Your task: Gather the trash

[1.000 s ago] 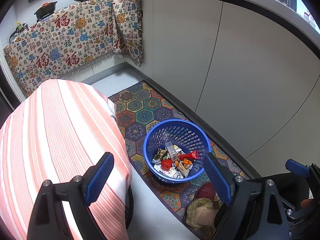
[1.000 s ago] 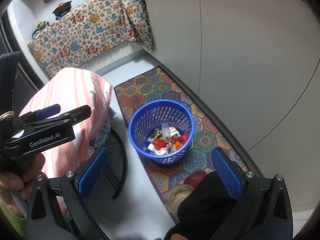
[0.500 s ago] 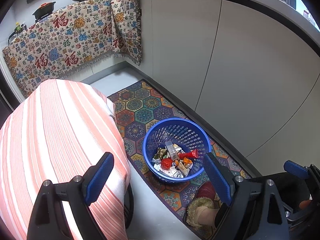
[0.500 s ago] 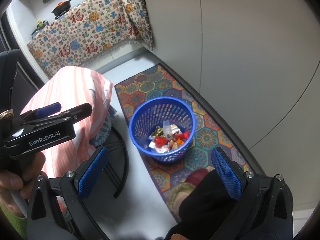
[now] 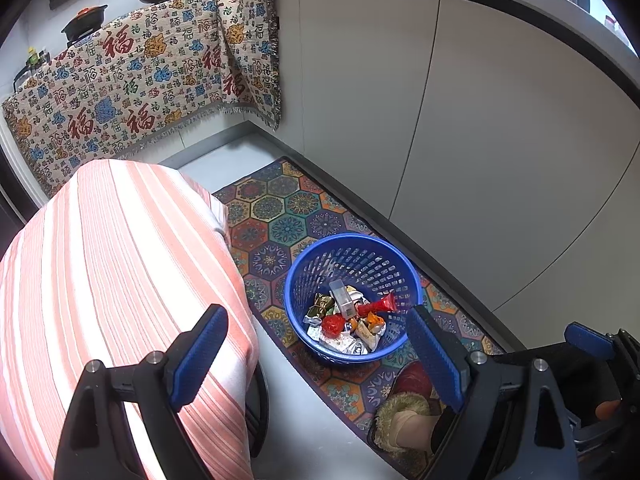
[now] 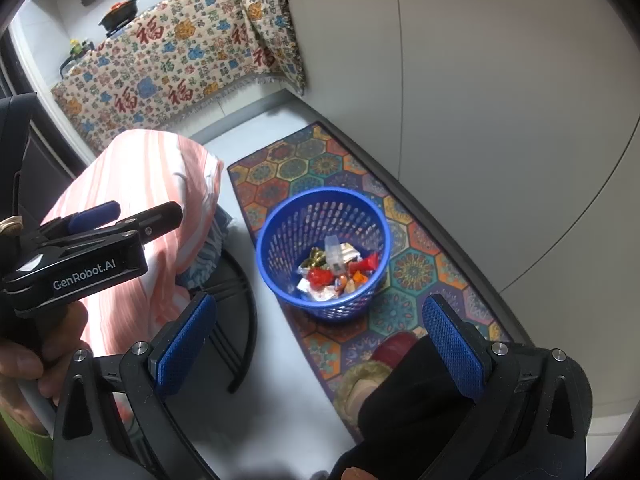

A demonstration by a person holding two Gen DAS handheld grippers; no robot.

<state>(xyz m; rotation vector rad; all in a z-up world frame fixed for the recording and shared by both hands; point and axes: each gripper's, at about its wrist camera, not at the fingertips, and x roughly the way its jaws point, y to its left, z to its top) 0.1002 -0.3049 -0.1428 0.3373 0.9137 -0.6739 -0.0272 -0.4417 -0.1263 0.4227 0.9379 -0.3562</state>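
Both views are bright and evenly lit, daylight-like; the pink-and-white striped cloth over the round tabletop (image 5: 120, 264) is washed nearly white along its near edge in the left wrist view; the pale grey cabinet doors (image 5: 500, 128) show a soft, even sheen with no hard glare; the blue perforated plastic basket (image 6: 324, 248) casts only a faint shadow on the patterned hexagon floor mat (image 6: 412, 268); fisheye distortion bends the cabinet seams into curves, and black vignetting rounds every corner; focus is sharp at centre, softer toward the rims; no motion blur shows.
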